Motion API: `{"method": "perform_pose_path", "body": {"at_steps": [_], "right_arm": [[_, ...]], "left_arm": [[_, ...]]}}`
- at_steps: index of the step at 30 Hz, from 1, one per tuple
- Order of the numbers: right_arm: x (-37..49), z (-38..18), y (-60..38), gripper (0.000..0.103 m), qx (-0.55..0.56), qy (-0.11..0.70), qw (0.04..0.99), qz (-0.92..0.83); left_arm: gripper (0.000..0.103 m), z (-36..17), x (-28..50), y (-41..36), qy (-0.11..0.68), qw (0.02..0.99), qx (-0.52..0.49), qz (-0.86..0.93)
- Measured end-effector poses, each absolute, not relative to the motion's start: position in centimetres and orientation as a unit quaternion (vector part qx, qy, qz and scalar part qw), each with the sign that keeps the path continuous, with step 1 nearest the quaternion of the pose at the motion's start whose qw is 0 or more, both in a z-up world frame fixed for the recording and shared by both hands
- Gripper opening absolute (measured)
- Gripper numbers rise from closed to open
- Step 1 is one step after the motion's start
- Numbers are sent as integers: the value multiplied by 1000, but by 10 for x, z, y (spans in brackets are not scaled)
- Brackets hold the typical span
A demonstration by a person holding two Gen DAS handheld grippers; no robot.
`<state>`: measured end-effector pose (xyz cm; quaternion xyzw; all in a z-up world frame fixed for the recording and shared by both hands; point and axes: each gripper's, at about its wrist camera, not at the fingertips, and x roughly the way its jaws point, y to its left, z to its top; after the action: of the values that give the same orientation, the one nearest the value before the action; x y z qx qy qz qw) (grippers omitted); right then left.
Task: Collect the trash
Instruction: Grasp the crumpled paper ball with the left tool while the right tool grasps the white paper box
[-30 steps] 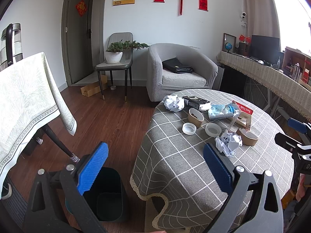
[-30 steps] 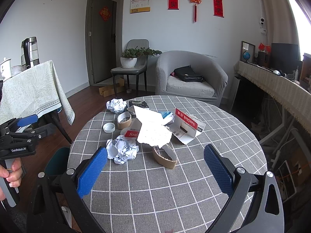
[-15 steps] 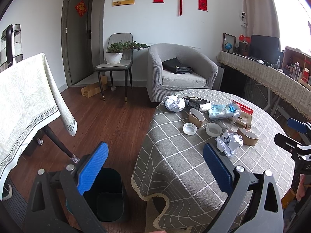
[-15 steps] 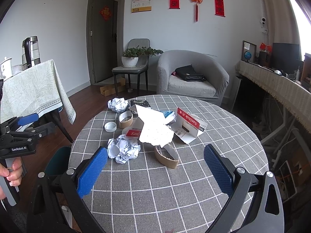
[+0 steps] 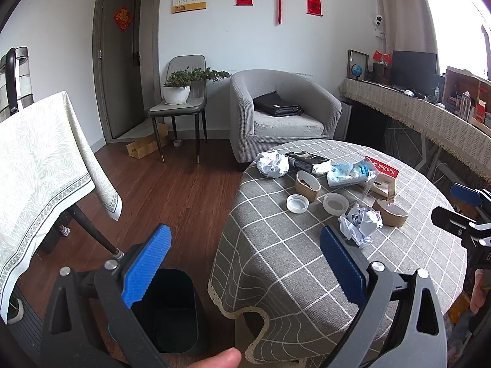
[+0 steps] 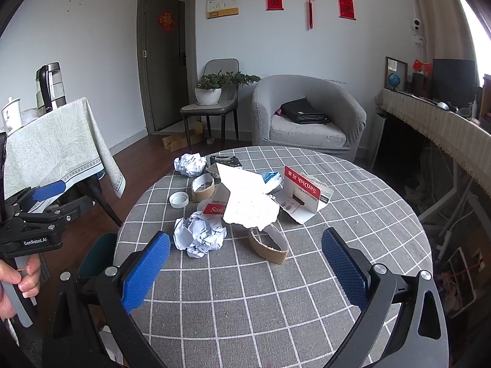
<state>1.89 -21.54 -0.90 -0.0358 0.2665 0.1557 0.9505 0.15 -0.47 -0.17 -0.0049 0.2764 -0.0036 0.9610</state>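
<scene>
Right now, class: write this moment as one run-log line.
left gripper: open, empty | right gripper: open, empty | crumpled paper: on table | bin: on floor | stage: nothing picked

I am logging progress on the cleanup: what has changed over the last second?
Little. The right gripper has crept slightly toward the crumpled white paper ball on the round checked table; the left gripper shifted only marginally. Both stay open and empty. No trash moved, and the dark bin still holds nothing visible.
</scene>
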Motion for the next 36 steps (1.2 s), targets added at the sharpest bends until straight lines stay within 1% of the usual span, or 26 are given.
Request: {"method": "perform_pose_path", "body": {"at_steps": [9, 11, 12, 13, 17, 23, 29, 32, 34, 36], "right_arm": [[29, -7, -230, 100, 14, 279, 945, 169], [33, -7, -232, 100, 21, 283, 943, 174], [36, -8, -233, 100, 23, 285, 942, 177], [39, -8, -234, 100, 24, 287, 940, 180], [59, -15, -239, 100, 34, 303, 932, 197], [86, -21, -249, 100, 66, 328, 911, 240], [105, -26, -248, 100, 72, 343, 899, 263], [115, -25, -246, 100, 83, 347, 892, 277], [123, -26, -246, 100, 97, 350, 887, 285], [129, -28, -246, 100, 109, 354, 882, 289]], "left_arm": [[99, -3, 9, -24, 287, 954, -11, -84], [93, -7, 14, -34, 292, 951, 0, -98], [88, -9, 17, -38, 296, 949, 6, -105], [86, -11, 20, -43, 299, 947, 10, -113], [85, -19, 39, -56, 316, 935, -3, -160], [84, -32, 61, -84, 334, 923, 10, -192], [74, -42, 79, -97, 351, 913, -1, -208], [66, -46, 85, -101, 358, 907, -13, -222], [59, -48, 87, -103, 362, 903, -24, -231], [57, -49, 86, -105, 363, 902, -24, -233]]}}
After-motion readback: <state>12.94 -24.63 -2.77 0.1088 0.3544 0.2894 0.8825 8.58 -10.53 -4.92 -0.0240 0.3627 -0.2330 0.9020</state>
